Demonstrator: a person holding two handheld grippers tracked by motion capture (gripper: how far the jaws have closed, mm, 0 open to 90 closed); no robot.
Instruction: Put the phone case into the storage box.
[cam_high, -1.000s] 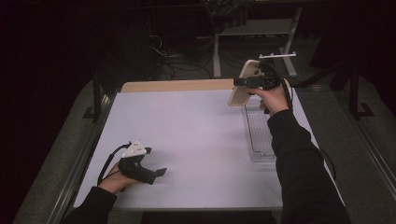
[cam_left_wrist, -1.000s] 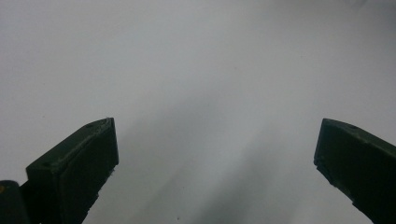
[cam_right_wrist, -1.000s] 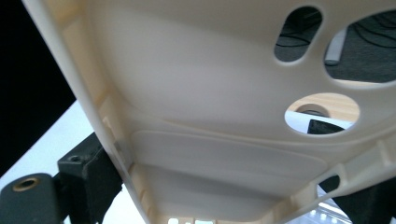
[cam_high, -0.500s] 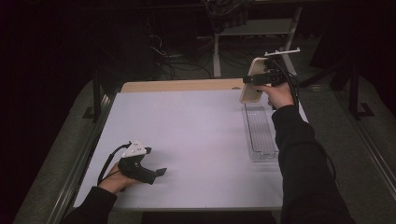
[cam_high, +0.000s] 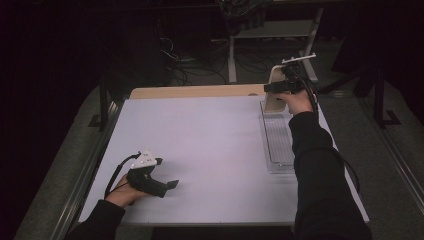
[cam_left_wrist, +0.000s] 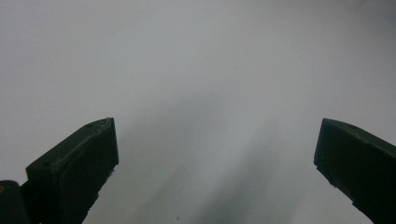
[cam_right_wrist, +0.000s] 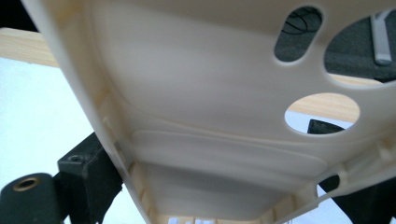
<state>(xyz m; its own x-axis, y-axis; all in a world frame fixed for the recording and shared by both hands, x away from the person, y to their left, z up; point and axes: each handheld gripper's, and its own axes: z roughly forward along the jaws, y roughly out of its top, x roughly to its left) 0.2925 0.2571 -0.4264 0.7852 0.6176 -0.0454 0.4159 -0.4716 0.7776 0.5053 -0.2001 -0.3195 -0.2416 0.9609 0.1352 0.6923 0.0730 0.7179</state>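
White table (cam_high: 210, 145), unlabelled cream lid (cam_high: 274, 95)

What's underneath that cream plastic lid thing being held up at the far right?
Below the cream lid, gripped by the right gripper, lies a clear plastic tray on the white table. The tray's far end is hidden behind the lid and hand.

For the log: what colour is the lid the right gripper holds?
Cream lid, clearest in the right gripper view.
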